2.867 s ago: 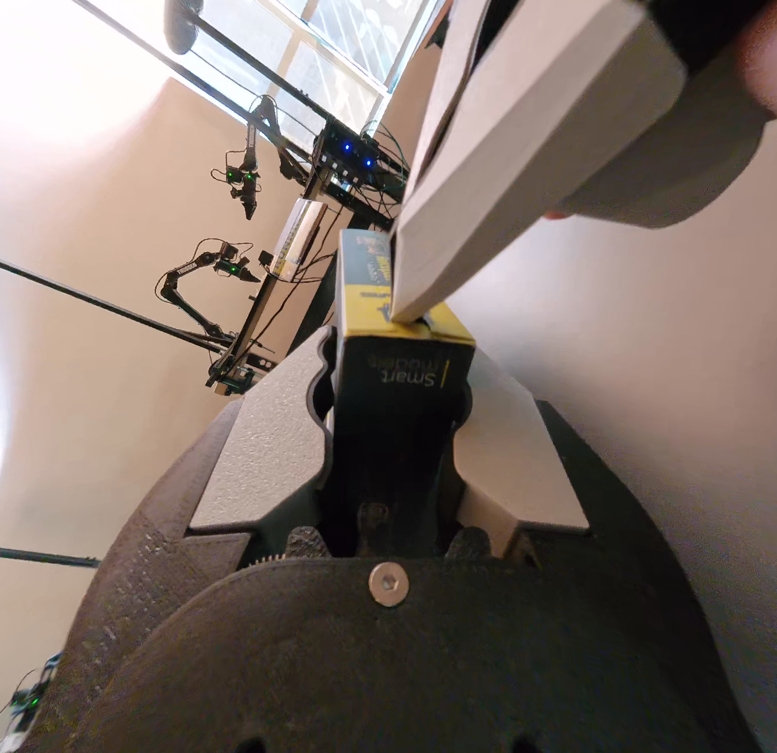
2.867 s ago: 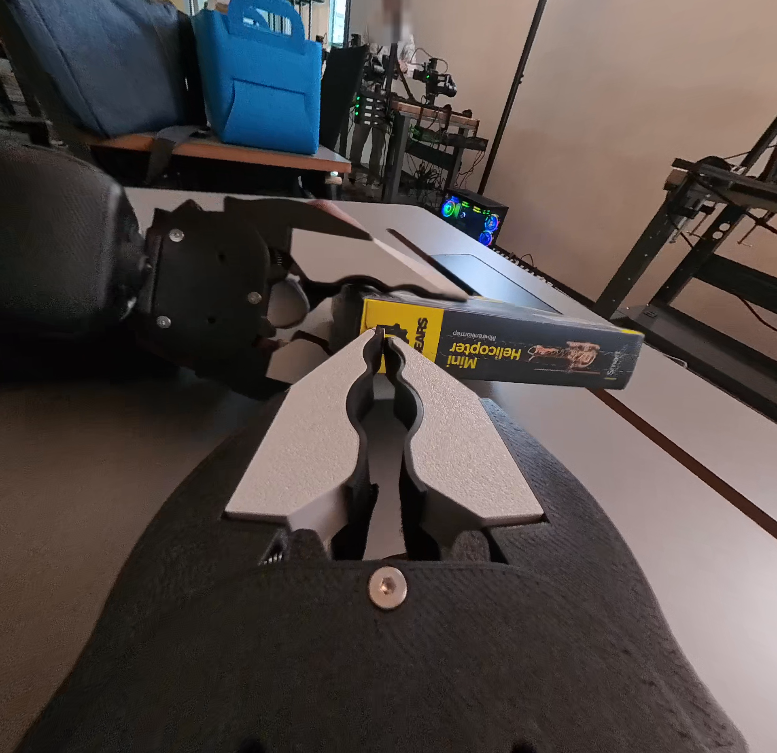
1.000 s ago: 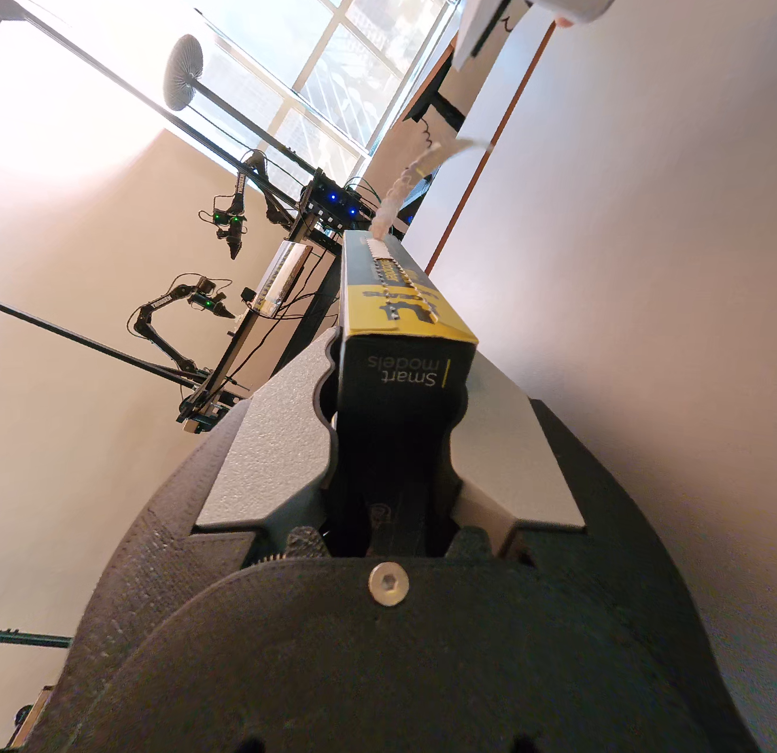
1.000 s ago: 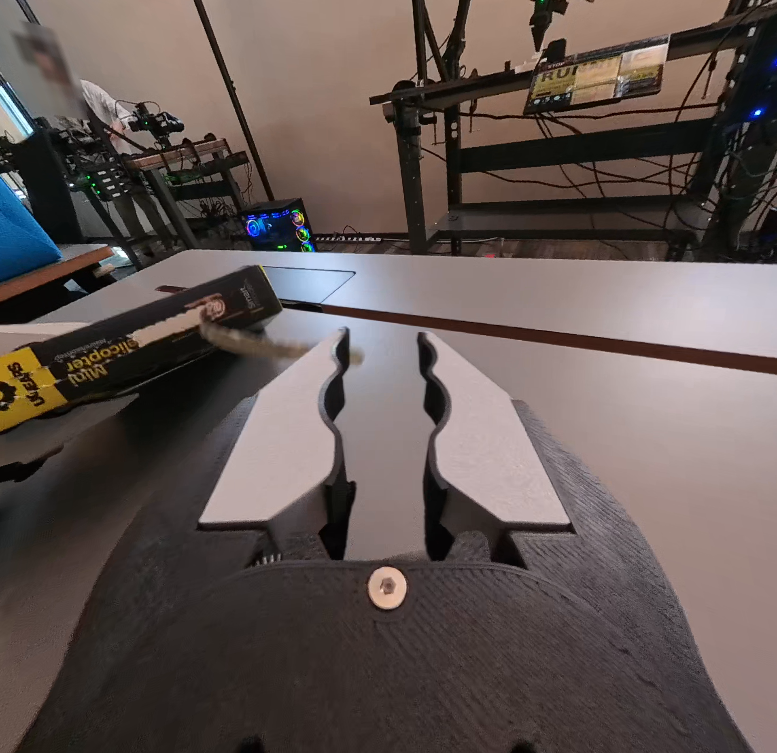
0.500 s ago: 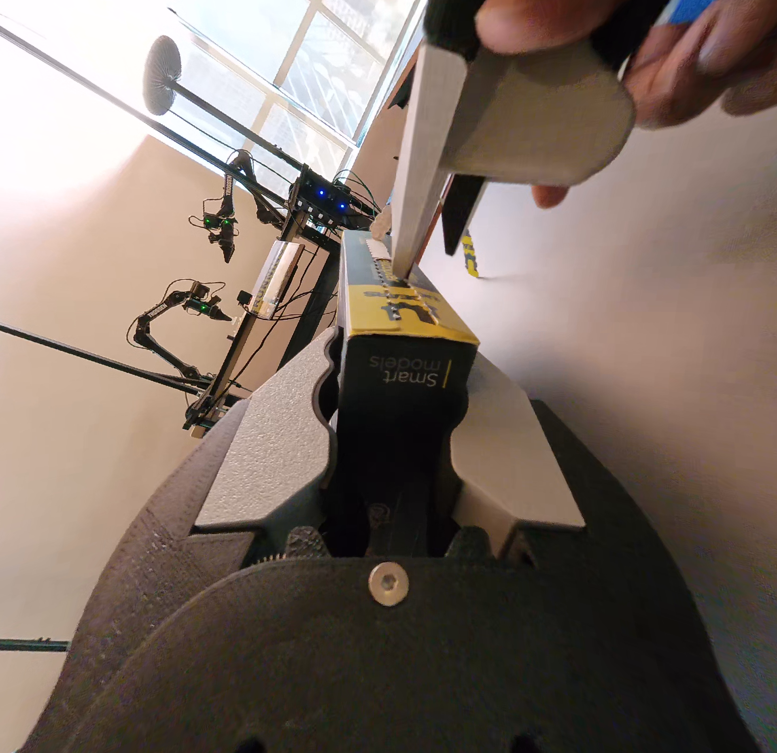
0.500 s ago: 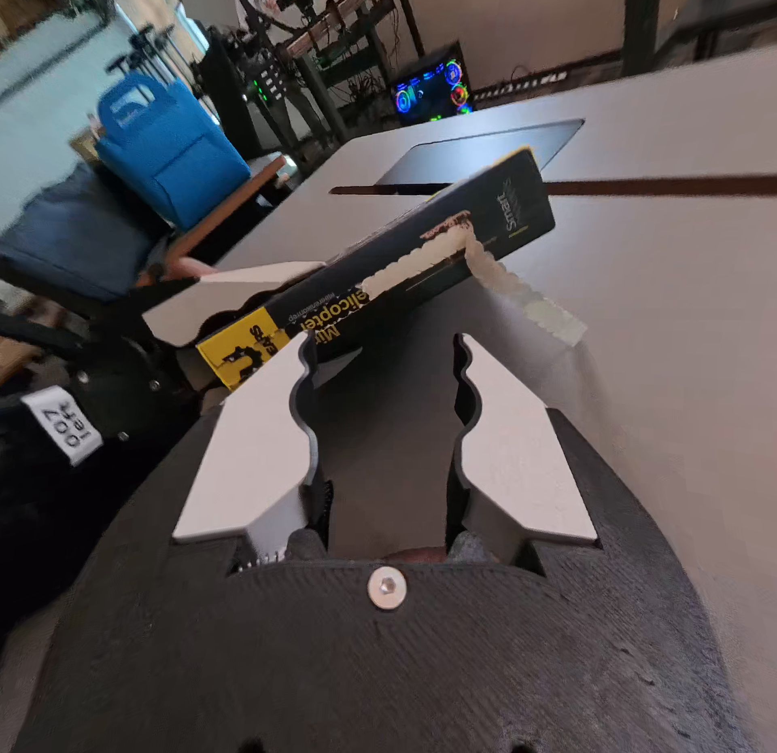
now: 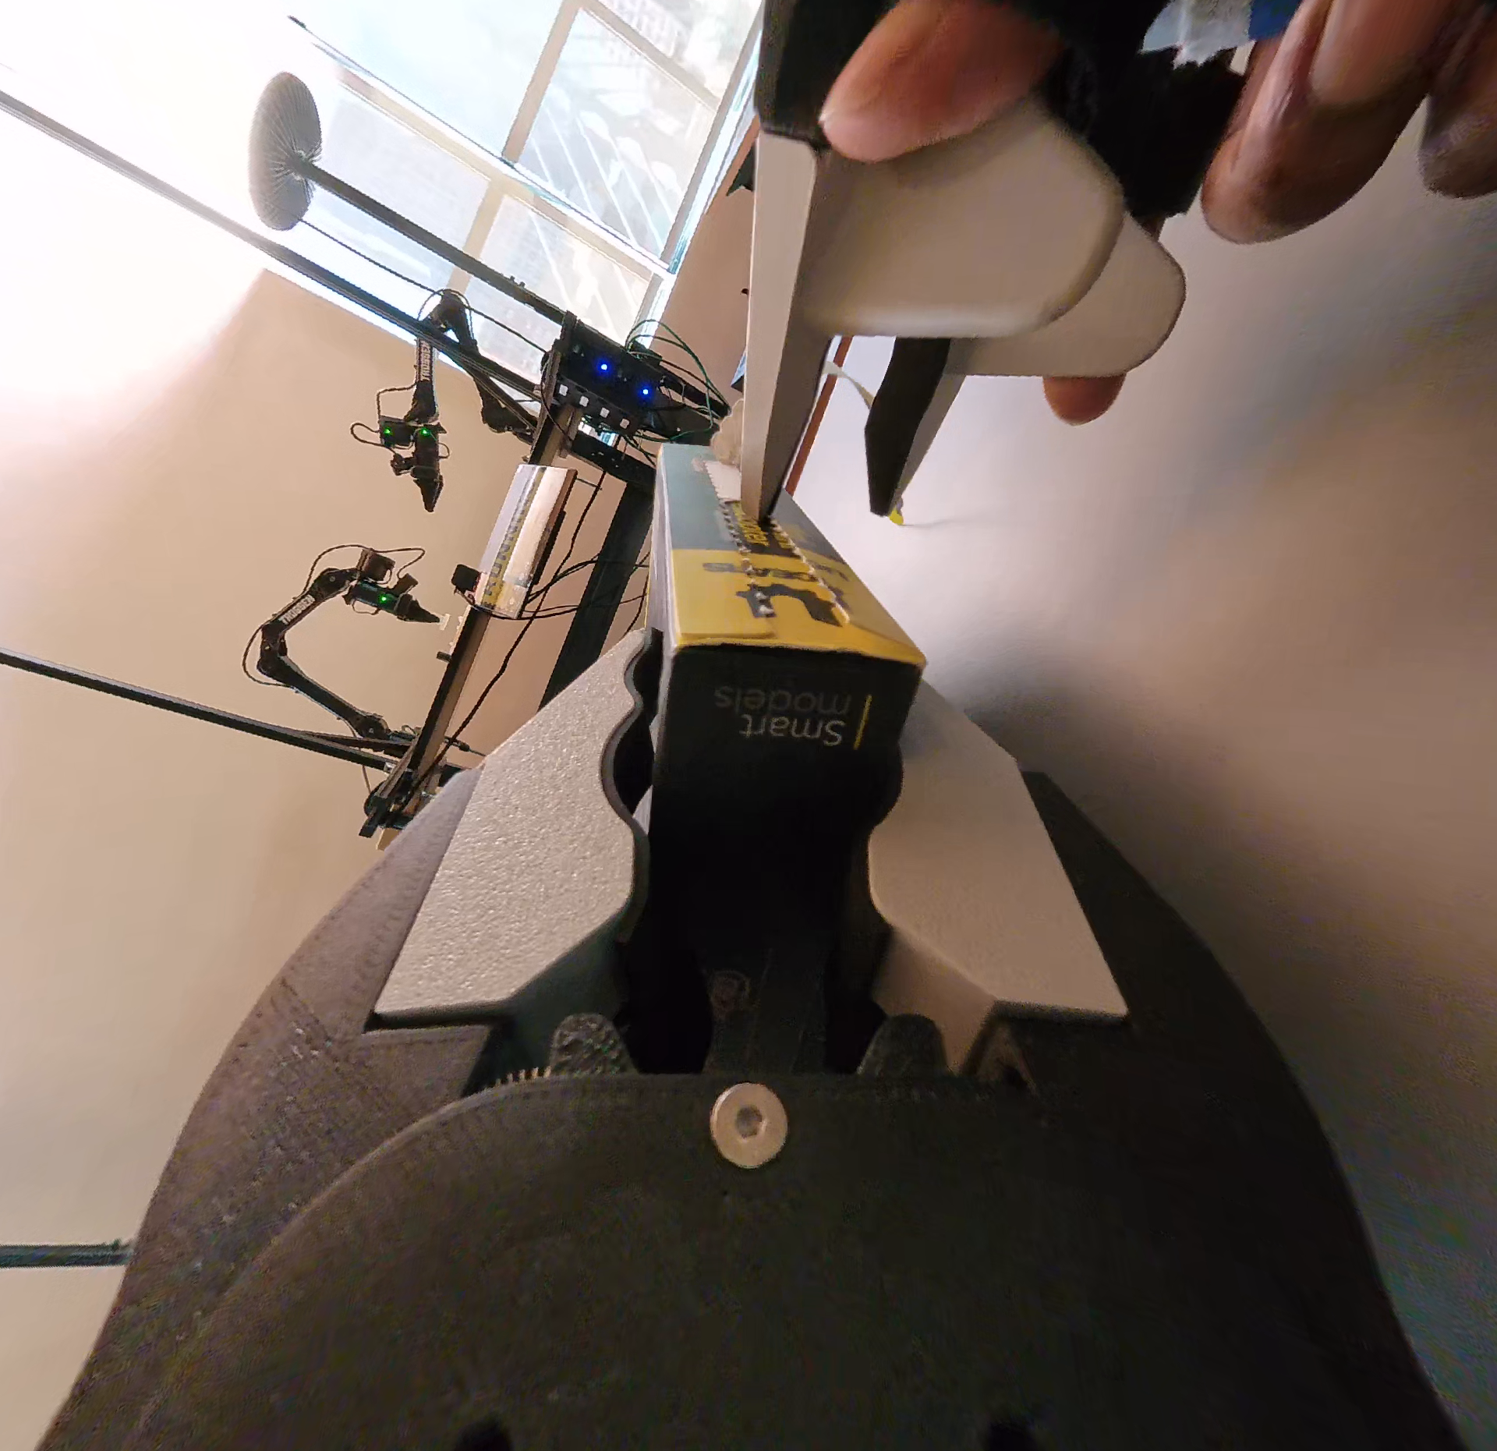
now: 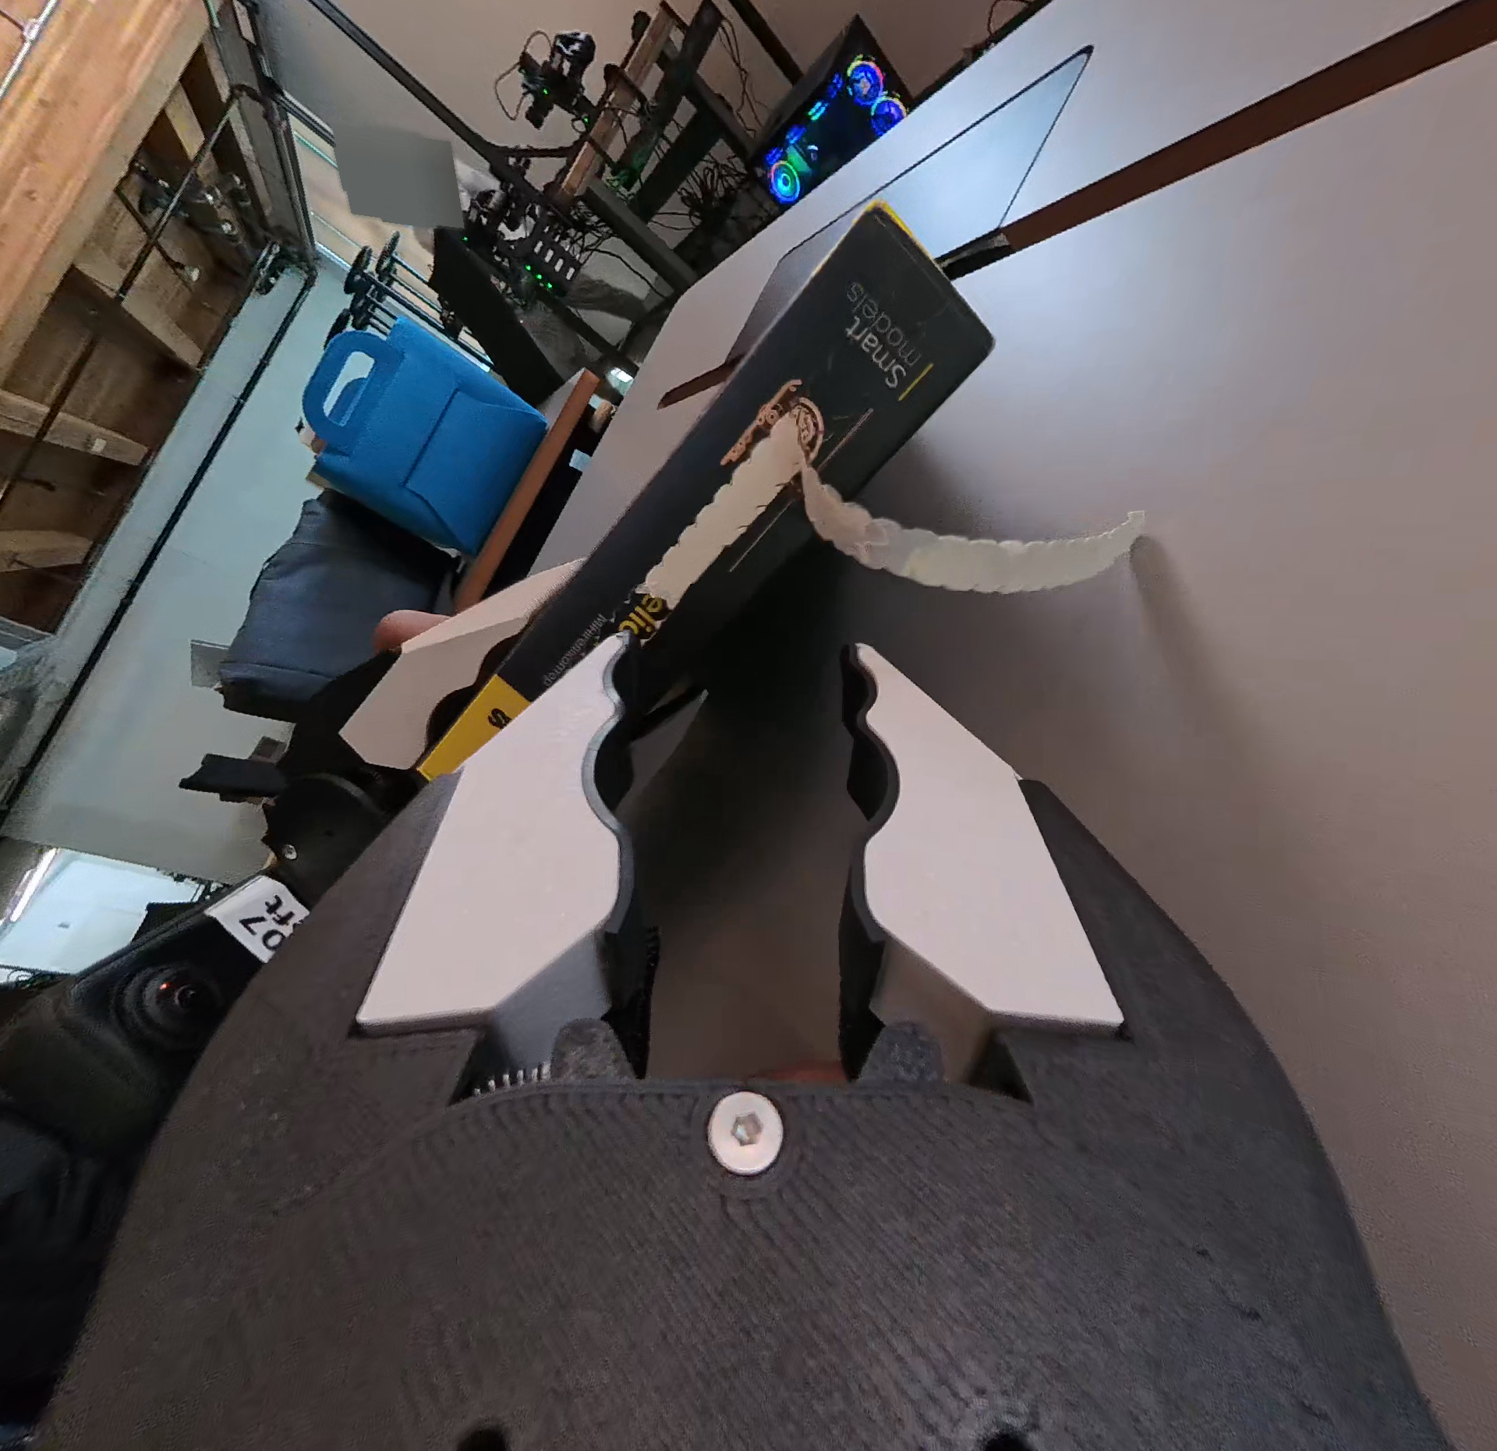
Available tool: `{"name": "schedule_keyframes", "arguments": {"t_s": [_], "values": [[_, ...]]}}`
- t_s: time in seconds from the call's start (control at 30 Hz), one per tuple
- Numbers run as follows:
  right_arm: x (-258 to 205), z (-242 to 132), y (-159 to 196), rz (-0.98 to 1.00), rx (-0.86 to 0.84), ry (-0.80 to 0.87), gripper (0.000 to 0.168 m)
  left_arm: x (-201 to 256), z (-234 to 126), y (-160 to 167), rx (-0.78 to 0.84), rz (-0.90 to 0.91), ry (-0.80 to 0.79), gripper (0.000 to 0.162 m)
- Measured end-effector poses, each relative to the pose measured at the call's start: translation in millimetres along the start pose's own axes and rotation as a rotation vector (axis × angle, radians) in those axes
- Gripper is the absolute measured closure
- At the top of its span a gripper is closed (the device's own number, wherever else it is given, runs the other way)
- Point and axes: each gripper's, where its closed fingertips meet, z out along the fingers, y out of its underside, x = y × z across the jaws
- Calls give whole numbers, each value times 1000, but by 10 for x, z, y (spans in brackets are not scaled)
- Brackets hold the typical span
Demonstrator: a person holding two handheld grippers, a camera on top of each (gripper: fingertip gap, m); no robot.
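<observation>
Left gripper [image 7: 774,772] rolled sideways beside the table [image 7: 1215,683], clamped on the black-and-yellow box [image 7: 782,732]. Right gripper [image 8: 733,667] tilted, parted and empty, one fingertip touching the box beside its half-peeled tear strip [image 8: 972,557].

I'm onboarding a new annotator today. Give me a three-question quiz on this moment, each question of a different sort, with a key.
1. True or false: the left gripper is shut on the long black and yellow cardboard box.
2. The right gripper stands: A) open, with one finger touching the box's perforated top face; B) shut on the box; C) shut on the strip.
3. Fill in: the pale serrated tear strip hangs from the box, attached at ____ end.

Key: 1 true. 2 A. 3 one; its free end curls out over the grey table.
</observation>
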Motion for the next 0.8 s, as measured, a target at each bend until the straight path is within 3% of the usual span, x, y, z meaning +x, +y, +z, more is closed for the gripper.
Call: {"name": "schedule_keyframes", "arguments": {"t_s": [0.63,0.8], "values": [[252,-113,147,-183,-137,255,127,257,72,10,-55,180,75,117],[289,-113,84,86,-57,139,140,264,81,-58,-54,175,65,118]]}}
